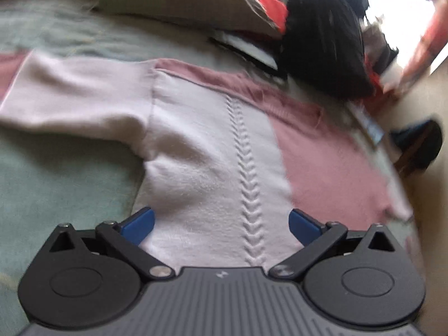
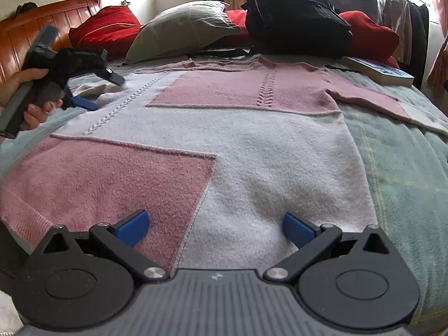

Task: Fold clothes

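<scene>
Your pink-and-white sweater (image 2: 252,145) flat on the bed (image 2: 406,173), right hand-held gripper (image 2: 215,228) wide over its near hem, left hand-held gripper (image 1: 221,225) wide over its left side.

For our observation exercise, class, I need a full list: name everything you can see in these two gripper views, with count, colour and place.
sweater: one, pink and white blocks, spread flat on the bed
blanket: one, pale green, covering the bed
pillow: one, grey, at the head of the bed
cushions: at least two, red, by the headboard
backpack: one, black, behind the sweater
book: one, blue-and-white cover, far right bed edge
headboard: one, wooden, far left
left gripper: black, blue pads, open over sweater
right gripper: same, open at the hem
hand: one, holding left gripper
</scene>
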{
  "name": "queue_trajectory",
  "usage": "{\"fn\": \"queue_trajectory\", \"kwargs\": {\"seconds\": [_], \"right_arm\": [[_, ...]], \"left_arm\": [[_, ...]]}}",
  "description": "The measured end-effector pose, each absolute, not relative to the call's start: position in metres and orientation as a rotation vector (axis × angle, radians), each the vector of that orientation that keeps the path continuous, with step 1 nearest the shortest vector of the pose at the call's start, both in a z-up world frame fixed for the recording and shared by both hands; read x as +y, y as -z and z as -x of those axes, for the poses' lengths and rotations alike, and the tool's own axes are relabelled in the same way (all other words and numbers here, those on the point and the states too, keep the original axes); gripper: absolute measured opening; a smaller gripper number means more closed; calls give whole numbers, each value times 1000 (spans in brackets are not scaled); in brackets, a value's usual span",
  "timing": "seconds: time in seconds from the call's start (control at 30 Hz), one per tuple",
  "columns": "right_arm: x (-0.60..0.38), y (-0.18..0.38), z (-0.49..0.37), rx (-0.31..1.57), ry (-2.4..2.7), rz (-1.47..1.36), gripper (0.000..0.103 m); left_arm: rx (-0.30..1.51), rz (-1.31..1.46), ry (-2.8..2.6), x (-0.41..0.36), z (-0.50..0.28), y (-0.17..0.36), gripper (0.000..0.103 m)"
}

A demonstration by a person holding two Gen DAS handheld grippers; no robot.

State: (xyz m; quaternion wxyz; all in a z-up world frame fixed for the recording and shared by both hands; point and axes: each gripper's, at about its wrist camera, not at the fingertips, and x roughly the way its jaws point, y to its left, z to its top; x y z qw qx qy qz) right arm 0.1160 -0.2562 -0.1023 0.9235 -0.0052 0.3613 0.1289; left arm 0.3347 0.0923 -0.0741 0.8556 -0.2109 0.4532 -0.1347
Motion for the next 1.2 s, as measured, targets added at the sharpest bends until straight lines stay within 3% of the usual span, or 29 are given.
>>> {"fn": "queue_trajectory", "kwargs": {"seconds": [0.23,0.47,0.77,1.0,1.2], "right_arm": [[-252,101,-113,745,-250,22,103],[-255,95,-109,755,-244,21,103],[-286,80,-127,724,-248,-143,103],[-280,80,-157,708,-208,-100,103],[-273,99,-149,744,-168,-22,103]], "left_arm": [[897,346,347,70,-335,46,102],[941,228,253,57,-349,80,102],[828,-96,328,28,-236,29,102],[935,-256,449,-12,-173,73,102],[889,-220,387,-7,-144,77,102]]}}
